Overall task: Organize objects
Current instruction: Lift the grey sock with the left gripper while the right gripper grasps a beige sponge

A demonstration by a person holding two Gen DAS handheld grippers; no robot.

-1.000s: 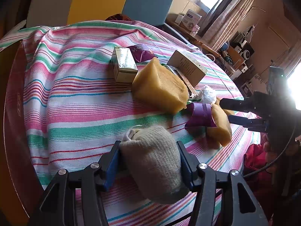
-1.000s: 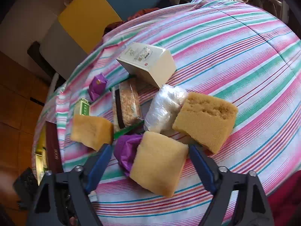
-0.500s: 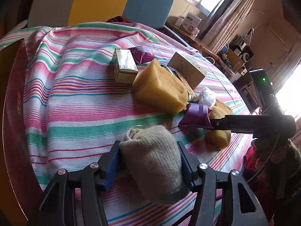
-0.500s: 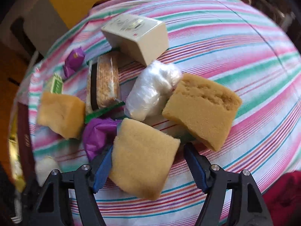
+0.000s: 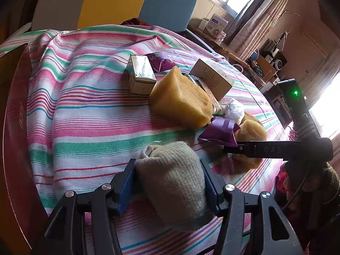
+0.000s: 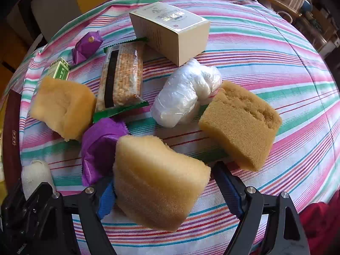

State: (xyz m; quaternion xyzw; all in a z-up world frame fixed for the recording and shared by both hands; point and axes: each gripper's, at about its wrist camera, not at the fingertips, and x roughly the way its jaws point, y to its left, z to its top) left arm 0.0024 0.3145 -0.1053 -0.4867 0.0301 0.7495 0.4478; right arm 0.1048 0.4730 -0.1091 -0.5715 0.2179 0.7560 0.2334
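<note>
My left gripper (image 5: 167, 170) is shut on a rolled grey-beige sock (image 5: 174, 182), low over the striped tablecloth (image 5: 89, 114). In the right wrist view a yellow sponge (image 6: 157, 187) lies between the opening jaws of my right gripper (image 6: 163, 176). Its left pad touches the sponge and its right pad stands clear of it. The sponge rests on the cloth against a purple wrapper (image 6: 99, 144). From the left wrist view the right gripper (image 5: 255, 148) reaches in from the right, held by a gloved hand (image 5: 308, 182).
A brown sponge (image 6: 240, 123), a white plastic bundle (image 6: 184, 97), a cracker packet (image 6: 121, 76), a cream box (image 6: 170, 29), another yellow sponge (image 6: 61, 108), a small green box (image 6: 60, 70) and a purple sweet (image 6: 87, 44) lie clustered together. A dark red board (image 5: 12, 127) borders the left.
The right gripper has tipped downward and dropped closer to the cloth with the yellow sponge between its jaws, which now stand wider. The left gripper and sock have not moved.
</note>
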